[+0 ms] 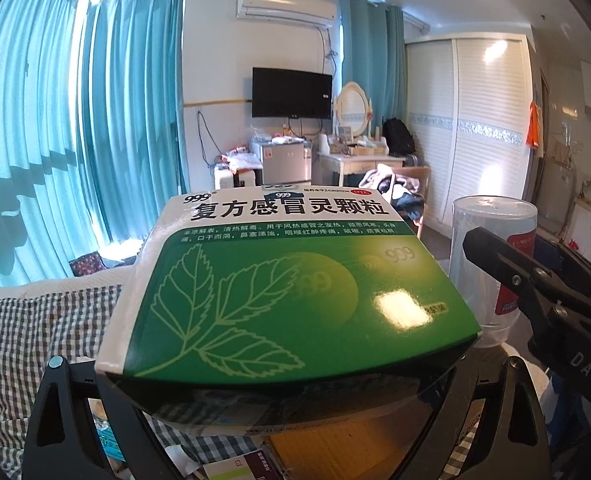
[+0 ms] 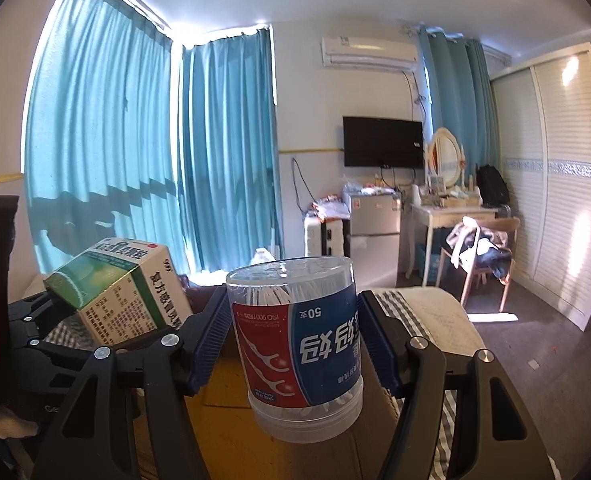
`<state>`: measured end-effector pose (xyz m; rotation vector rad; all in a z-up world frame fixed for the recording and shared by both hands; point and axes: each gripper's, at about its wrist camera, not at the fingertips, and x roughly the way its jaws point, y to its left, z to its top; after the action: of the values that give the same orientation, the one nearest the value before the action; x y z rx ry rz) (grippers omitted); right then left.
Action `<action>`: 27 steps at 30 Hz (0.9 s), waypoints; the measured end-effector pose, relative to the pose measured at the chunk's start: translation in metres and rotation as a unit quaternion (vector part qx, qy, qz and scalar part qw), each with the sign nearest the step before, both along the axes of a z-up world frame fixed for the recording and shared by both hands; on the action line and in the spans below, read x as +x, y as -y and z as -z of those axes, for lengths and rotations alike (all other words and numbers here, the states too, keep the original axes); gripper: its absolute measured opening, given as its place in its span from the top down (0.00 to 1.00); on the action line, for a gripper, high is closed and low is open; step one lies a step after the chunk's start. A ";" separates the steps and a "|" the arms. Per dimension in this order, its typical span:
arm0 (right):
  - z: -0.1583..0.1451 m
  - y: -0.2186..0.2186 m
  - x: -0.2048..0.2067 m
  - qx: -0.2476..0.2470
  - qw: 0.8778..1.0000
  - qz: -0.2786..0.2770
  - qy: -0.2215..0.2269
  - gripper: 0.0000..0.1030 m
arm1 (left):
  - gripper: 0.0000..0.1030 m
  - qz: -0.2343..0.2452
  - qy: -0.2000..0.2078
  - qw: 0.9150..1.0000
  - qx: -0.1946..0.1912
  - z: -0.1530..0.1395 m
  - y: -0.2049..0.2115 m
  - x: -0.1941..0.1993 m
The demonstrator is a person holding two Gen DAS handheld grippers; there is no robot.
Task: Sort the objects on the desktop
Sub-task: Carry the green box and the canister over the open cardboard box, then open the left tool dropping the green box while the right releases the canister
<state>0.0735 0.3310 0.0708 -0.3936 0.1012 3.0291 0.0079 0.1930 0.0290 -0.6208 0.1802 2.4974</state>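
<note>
At centre frame the right gripper (image 2: 295,332) clamps a clear floss-pick jar (image 2: 299,344), its label upside down, over a cardboard box (image 2: 223,412). At left, the left gripper (image 2: 55,312) holds a tilted green medicine box (image 2: 123,288)

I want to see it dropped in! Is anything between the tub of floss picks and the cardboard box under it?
Nothing visible. The tub of floss picks hangs upside down in the right claw, directly over the cardboard box.
</note>
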 end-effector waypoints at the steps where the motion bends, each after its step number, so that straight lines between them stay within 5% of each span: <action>1: 0.004 -0.005 -0.002 -0.003 1.000 0.003 0.008 0.39 | 0.05 0.003 0.009 1.000 -0.001 0.004 -0.003 -0.002; 6: 0.022 -0.024 -0.013 -0.028 0.999 0.005 0.032 0.38 | 0.05 0.021 0.069 0.997 -0.008 0.032 -0.020 -0.021; 14: 0.053 -0.045 -0.042 -0.059 0.992 0.007 0.108 0.39 | 0.05 0.028 0.125 0.989 -0.075 0.065 -0.040 -0.040; 27: 0.061 -0.033 -0.050 -0.056 0.990 0.009 0.128 0.39 | 0.06 0.030 0.131 0.986 -0.096 0.079 -0.045 -0.032</action>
<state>0.0235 0.3644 0.0100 -0.7824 0.2563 2.9313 -0.0241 0.2384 -0.0498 -0.9994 0.3374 2.3297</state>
